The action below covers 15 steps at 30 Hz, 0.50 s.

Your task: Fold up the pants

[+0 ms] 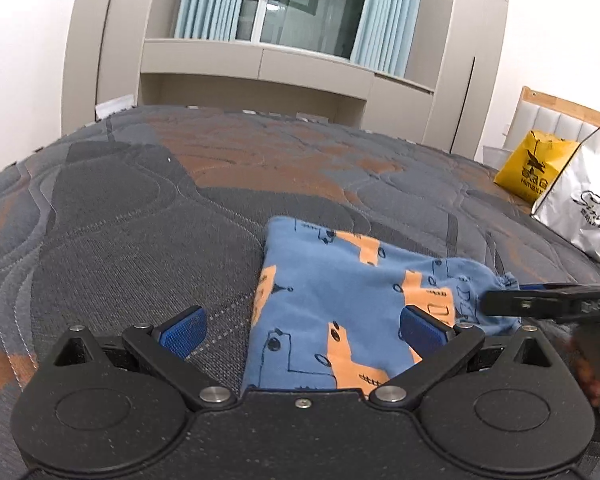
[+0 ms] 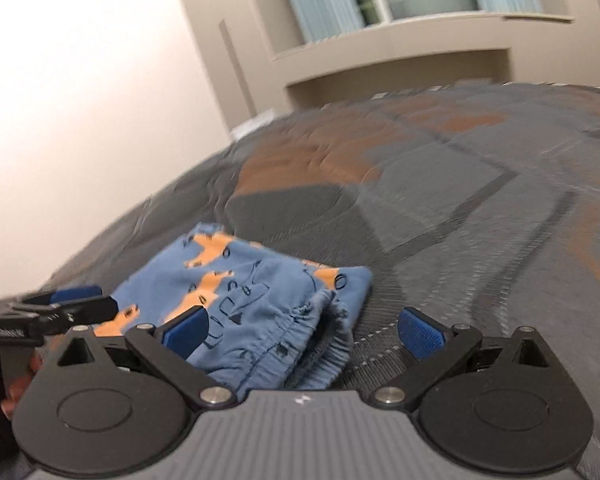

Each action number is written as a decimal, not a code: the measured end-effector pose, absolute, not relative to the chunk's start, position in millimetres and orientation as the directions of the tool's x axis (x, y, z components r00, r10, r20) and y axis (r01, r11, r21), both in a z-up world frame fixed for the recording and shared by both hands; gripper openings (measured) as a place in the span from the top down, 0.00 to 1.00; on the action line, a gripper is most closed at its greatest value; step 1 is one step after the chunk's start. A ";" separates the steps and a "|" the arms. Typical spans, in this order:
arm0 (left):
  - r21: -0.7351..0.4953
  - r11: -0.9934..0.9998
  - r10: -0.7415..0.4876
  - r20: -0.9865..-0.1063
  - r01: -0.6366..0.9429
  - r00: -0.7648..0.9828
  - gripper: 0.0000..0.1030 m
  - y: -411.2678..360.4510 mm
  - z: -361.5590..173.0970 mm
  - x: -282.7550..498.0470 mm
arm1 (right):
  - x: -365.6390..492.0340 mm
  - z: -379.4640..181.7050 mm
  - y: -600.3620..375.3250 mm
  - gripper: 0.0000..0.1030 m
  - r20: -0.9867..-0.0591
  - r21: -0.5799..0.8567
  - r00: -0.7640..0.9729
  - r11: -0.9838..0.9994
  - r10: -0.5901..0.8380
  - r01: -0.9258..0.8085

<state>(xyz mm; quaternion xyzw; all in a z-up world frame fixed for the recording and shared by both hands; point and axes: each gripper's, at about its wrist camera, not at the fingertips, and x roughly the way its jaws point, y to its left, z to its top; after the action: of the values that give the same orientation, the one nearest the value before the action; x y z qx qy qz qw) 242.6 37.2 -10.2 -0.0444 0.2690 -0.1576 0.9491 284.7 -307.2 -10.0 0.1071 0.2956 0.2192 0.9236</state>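
The blue pants (image 1: 340,300) with orange prints lie folded into a small bundle on the grey and brown mattress (image 1: 148,208). My left gripper (image 1: 302,330) is open above the bundle's near left edge and holds nothing. My right gripper (image 2: 304,332) is open over the gathered waistband (image 2: 300,332) at the bundle's right end and holds nothing. The right gripper shows side-on at the right of the left wrist view (image 1: 540,304). The left gripper shows at the left of the right wrist view (image 2: 60,308). The pants also show in the right wrist view (image 2: 236,292).
A yellow bag (image 1: 532,168) and a white bag (image 1: 580,208) stand on the mattress at the far right by a padded headboard (image 1: 556,120). Beige cabinets (image 1: 260,68) and a curtained window (image 1: 284,4) lie beyond the bed.
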 end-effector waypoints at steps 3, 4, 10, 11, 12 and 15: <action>-0.185 0.933 -0.360 -0.539 0.310 0.761 0.00 32.8 -16.3 249.6 | 305.3 -19.3 -310.4 0.00 -0.529 0.418 0.671 0.848 0.519 -0.327; -0.203 0.923 -0.384 -0.563 0.328 0.732 0.00 31.2 -19.7 253.3 | 307.6 -20.7 -313.9 0.00 -0.510 0.447 0.668 0.831 0.541 -0.331; -0.252 0.908 -0.419 -0.568 0.335 0.708 0.00 33.7 -23.9 256.3 | 307.7 -27.9 -337.4 0.00 -0.390 0.624 0.619 0.690 0.682 -0.367; -0.278 0.903 -0.429 -0.560 0.327 0.709 0.00 37.6 -23.7 256.9 | 307.2 -28.2 -338.9 0.00 -0.381 0.635 0.618 0.681 0.688 -0.366; -0.303 0.899 -0.437 -0.551 0.317 0.711 0.01 41.4 -23.9 257.3 | 308.1 -28.7 -339.2 0.00 -0.381 0.638 0.617 0.679 0.689 -0.364; -0.370 0.882 -0.458 -0.526 0.292 0.716 0.01 51.7 -24.0 258.4 | 306.5 -28.3 -340.8 0.01 -0.376 0.645 0.626 0.678 0.684 -0.353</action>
<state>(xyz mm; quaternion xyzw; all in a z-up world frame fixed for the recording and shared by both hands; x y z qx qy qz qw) 258.4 51.7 -24.0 -0.1315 0.3163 -0.2044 0.9170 306.5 -340.8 -28.3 0.2658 0.3110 0.3008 0.8615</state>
